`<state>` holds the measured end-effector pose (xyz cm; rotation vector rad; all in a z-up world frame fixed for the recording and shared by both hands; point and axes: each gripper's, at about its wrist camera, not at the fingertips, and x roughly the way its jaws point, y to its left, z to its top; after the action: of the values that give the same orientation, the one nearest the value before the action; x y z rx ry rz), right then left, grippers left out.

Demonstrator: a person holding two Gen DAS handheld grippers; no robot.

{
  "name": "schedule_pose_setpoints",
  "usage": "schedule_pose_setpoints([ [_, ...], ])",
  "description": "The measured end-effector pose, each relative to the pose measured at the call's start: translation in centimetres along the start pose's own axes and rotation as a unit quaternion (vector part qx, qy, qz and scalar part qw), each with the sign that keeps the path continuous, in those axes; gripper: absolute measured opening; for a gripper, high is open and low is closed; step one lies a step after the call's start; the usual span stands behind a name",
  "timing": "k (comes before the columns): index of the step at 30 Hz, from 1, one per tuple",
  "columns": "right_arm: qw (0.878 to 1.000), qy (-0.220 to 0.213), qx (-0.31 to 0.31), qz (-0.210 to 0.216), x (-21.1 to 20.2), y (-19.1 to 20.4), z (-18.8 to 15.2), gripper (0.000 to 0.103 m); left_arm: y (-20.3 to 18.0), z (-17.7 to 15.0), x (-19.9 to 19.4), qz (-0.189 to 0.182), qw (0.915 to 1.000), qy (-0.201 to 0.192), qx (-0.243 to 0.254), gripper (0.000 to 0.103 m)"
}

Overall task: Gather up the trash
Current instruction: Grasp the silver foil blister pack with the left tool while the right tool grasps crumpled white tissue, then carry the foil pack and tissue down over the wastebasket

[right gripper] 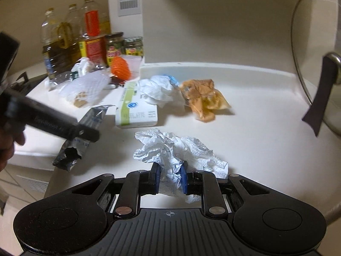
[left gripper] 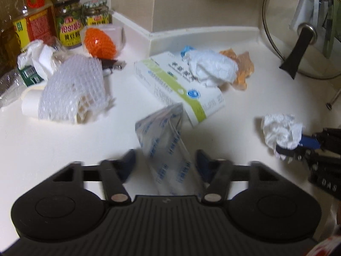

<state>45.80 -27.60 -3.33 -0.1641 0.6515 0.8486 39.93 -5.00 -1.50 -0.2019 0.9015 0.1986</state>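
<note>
The right gripper (right gripper: 169, 178) is clamped on a crumpled white paper towel (right gripper: 177, 149), lifted for binning, just in front of the white-and-green carton (right gripper: 136, 106). The left gripper (left gripper: 165, 164) straddles a silvery foil wrapper (left gripper: 168, 147) near that carton; blur hides whether its half-closed pads press it. Beyond the carton, more litter strews the white kitchen counter (right gripper: 255, 128).

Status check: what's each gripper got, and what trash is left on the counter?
Right gripper shut on crumpled paper towel. Silver wrapper between left gripper fingers, grip unconfirmed. Box, orange wrapper, foam netting remain. Nothing blocking.
</note>
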Motion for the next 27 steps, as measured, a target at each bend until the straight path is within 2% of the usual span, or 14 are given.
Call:
schedule_pose_setpoints([
  [1, 1.000, -0.001, 0.004, -0.003, -0.2, 0.1, -0.1, 0.020, 0.1, -0.2, -0.1, -0.001, 1.0000, -0.002, 0.005, 0.031],
  [5, 1.000, -0.006, 0.022, -0.011, -0.7, 1.2, 0.0, 0.020, 1.2, -0.6, -0.7, -0.024, 0.9997, -0.009, 0.002, 0.022],
  [11, 0.999, -0.020, 0.028, -0.014, -2.0, 4.3, 0.5, 0.020, 2.8, -1.4, -3.6, -0.049, 0.9983, -0.030, -0.012, 0.021],
  [15, 0.999, -0.028, 0.036, 0.000, -3.3, 7.3, 0.6, 0.020, 3.9, -2.6, -6.0, -0.068, 0.9970, -0.035, -0.010, 0.021],
  [21, 0.998, -0.016, 0.061, 0.018, -4.6, 12.7, -0.5, 0.020, 6.6, -6.3, -9.1, -0.096, 0.9951, -0.014, -0.018, 0.021],
  [27, 0.998, 0.011, 0.059, 0.031, -4.7, 18.2, -2.7, 0.020, 9.4, -11.0, -10.7, -0.119, 0.9926, 0.016, -0.018, 0.021],
])
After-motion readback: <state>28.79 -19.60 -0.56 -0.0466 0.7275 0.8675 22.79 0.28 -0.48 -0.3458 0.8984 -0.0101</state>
